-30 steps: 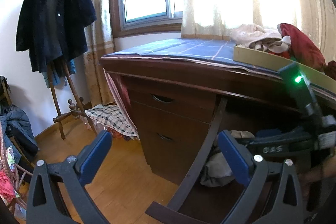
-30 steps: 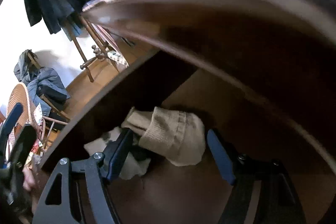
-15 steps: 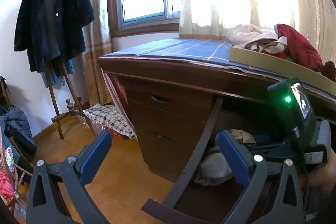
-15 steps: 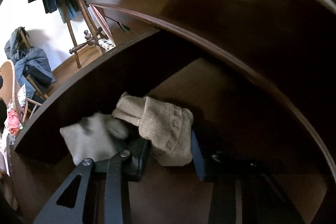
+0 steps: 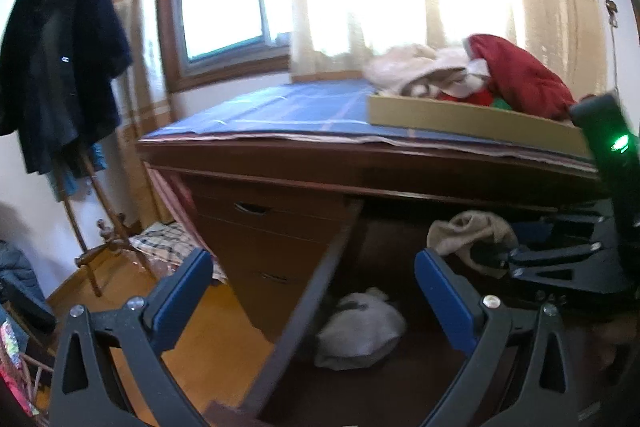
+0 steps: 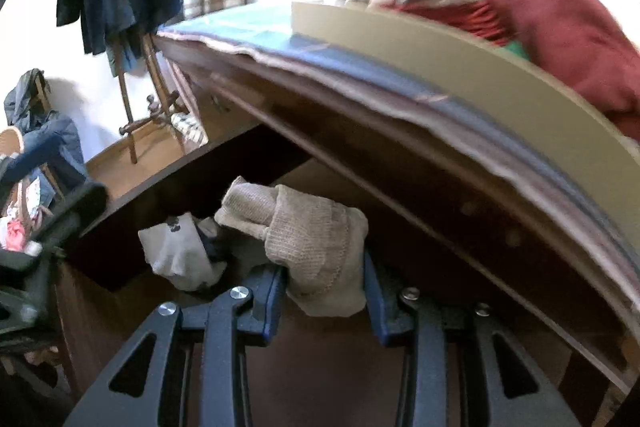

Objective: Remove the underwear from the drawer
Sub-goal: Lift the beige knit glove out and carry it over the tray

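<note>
A beige knit pair of underwear (image 6: 316,247) hangs between the blue pads of my right gripper (image 6: 324,279), which has just been closing and is shut on it. The left wrist view shows the same underwear (image 5: 468,231) lifted above the open drawer (image 5: 316,291), with the right gripper (image 5: 516,259) reaching in from the right. A white-grey garment (image 5: 360,331) still lies on the drawer floor, and it also shows in the right wrist view as a white-grey garment (image 6: 180,255). My left gripper (image 5: 312,267) stands open in front of the drawer, holding nothing.
The wooden desk (image 5: 280,155) carries a blue cloth and a cardboard tray (image 5: 460,117) heaped with clothes, one of them red (image 5: 520,79). Two closed drawers (image 5: 260,227) sit left of the open one. A dark coat (image 5: 56,67) hangs on a stand over the wood floor.
The right gripper's jaws closed on the beige underwear and lifted it off the drawer floor toward the desk edge. The left gripper shifted slightly and stayed open.
</note>
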`<state>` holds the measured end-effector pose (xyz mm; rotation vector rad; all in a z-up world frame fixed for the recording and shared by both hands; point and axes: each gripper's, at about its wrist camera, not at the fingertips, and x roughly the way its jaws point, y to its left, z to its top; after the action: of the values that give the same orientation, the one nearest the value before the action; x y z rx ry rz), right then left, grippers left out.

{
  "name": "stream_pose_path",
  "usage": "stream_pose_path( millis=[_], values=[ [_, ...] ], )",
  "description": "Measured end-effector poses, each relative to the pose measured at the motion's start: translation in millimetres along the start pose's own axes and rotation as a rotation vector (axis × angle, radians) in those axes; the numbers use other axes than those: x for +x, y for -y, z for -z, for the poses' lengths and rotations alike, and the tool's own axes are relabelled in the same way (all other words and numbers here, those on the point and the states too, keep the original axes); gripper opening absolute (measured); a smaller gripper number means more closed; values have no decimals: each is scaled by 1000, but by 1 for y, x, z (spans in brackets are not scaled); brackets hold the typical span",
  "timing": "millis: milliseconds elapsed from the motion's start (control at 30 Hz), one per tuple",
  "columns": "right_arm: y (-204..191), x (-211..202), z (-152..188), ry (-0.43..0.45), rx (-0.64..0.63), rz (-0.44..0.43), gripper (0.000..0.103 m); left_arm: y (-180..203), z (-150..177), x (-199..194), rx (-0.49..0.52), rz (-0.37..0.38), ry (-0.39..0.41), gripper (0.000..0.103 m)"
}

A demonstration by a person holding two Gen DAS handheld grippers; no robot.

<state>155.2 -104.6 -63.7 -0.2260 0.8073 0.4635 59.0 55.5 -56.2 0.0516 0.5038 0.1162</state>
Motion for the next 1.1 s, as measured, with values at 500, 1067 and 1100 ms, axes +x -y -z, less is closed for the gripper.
stream_pose_path(
  millis=[500, 1067, 1100],
  values=[
    [41, -44, 12, 83, 103, 31, 38, 18, 10, 13, 60, -13, -64, 103],
    [47, -76, 21, 184, 232, 32, 38, 20, 11, 9, 68, -26, -40, 103],
    [47, -79, 22, 190, 237, 30, 38, 20, 11, 9, 68, -28, -39, 103]
  ],
)
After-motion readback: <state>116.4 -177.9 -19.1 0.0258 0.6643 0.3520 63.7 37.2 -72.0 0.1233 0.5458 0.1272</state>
